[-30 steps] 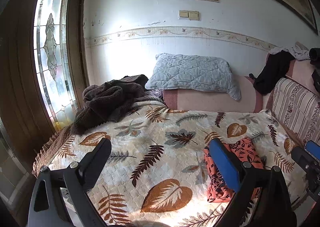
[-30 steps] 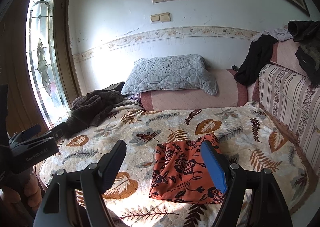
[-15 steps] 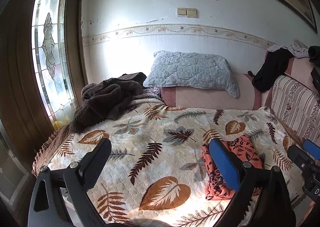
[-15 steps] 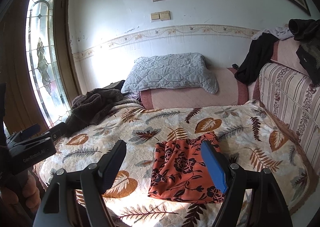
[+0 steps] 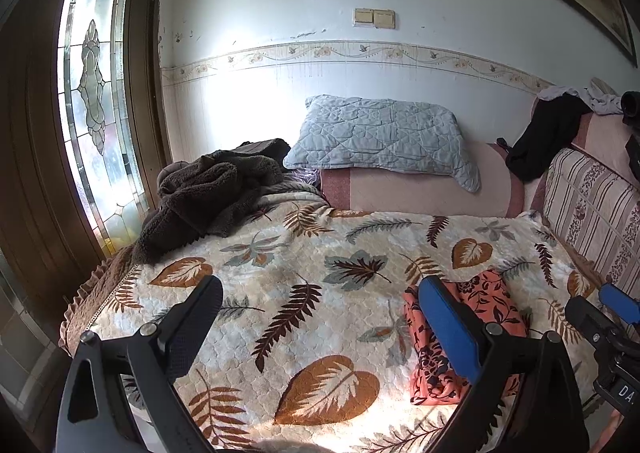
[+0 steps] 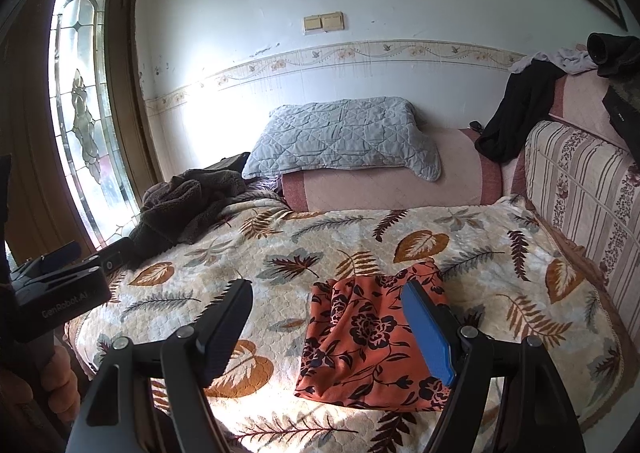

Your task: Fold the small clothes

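Observation:
An orange-red garment with a black flower print [image 6: 360, 333] lies folded into a rough rectangle on the leaf-patterned bedspread [image 6: 360, 241]. My right gripper [image 6: 328, 289] hovers over the garment's near left part, open, with nothing between its fingers. Its blue finger [image 6: 428, 329] covers the cloth's right side. My left gripper [image 5: 320, 285] is open too, over bare bedspread left of the garment [image 5: 492, 297]. The right gripper [image 5: 600, 317] shows at the right edge of the left wrist view. A hand holds the left gripper [image 6: 60, 285] at the far left.
A brown fleece blanket [image 5: 208, 197] is heaped at the far left corner. A grey quilted pillow [image 5: 380, 137] rests on a pink bolster [image 5: 420, 193] by the wall. A striped backrest [image 5: 592, 205] with a black garment [image 5: 540, 145] bounds the right side. A stained-glass door [image 5: 92, 93] stands left.
The right gripper has edged slightly towards the left gripper. Both stay open and the garment lies as before.

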Motion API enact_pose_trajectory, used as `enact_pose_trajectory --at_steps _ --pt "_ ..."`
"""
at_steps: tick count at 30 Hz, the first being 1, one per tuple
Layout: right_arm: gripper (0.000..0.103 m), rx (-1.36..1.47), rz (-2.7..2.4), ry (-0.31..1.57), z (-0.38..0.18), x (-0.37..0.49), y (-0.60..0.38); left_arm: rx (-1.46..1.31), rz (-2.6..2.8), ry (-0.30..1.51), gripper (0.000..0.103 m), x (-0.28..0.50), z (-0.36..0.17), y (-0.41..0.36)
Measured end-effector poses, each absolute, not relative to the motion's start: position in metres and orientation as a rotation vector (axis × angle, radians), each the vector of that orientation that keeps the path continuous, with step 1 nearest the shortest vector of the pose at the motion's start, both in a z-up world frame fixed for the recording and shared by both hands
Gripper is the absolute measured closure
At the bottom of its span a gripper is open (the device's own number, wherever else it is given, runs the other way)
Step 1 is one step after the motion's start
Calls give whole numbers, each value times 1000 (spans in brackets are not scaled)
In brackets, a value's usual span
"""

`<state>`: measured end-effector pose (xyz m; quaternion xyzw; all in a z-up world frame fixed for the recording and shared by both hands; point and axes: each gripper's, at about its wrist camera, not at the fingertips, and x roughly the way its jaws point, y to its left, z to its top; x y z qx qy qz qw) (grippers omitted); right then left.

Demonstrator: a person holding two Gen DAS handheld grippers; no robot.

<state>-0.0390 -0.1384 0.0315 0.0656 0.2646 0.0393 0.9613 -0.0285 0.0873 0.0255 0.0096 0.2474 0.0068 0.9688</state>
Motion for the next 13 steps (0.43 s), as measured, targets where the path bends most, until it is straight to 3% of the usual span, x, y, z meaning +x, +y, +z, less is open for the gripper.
enact_pose_trajectory --at_steps 13 --pt "24 163 80 592 -3 11 -151 6 17 545 5 13 4 85"
